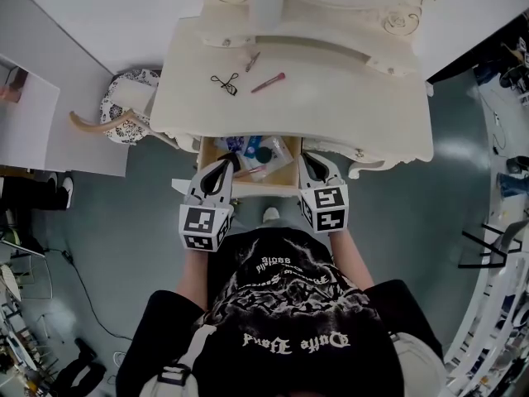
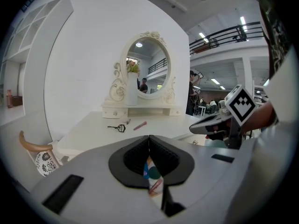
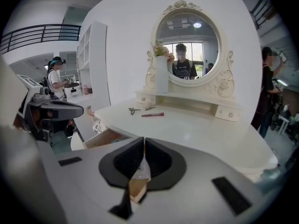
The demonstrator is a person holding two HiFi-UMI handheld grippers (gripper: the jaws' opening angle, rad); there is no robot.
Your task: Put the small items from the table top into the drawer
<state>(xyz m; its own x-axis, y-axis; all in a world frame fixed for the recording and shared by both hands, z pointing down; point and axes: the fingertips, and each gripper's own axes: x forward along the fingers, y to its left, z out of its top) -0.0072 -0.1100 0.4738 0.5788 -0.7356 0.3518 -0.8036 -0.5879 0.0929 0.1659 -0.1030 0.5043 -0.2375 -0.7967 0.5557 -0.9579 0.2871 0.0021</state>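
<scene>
On the white vanity table top (image 1: 347, 98) lie a black eyelash curler (image 1: 224, 83), a pink stick (image 1: 268, 82) and a small slim item (image 1: 252, 61). The curler (image 2: 117, 127) and the pink stick (image 3: 153, 114) also show in the gripper views. The drawer (image 1: 248, 190) under the top stands open, with several small items inside, among them a teal round thing (image 1: 263, 154). My left gripper (image 1: 227, 165) hovers at the drawer's left front corner, shut (image 2: 149, 138) and holding nothing. My right gripper (image 1: 306, 160) is at the drawer's right front corner, shut (image 3: 144, 139) and holding nothing.
An oval mirror (image 3: 187, 48) and a white vase (image 3: 161, 76) stand at the back of the table. A patterned stool (image 1: 128, 106) sits left of the table. A white shelf unit (image 1: 29, 114) is further left. People stand in the background.
</scene>
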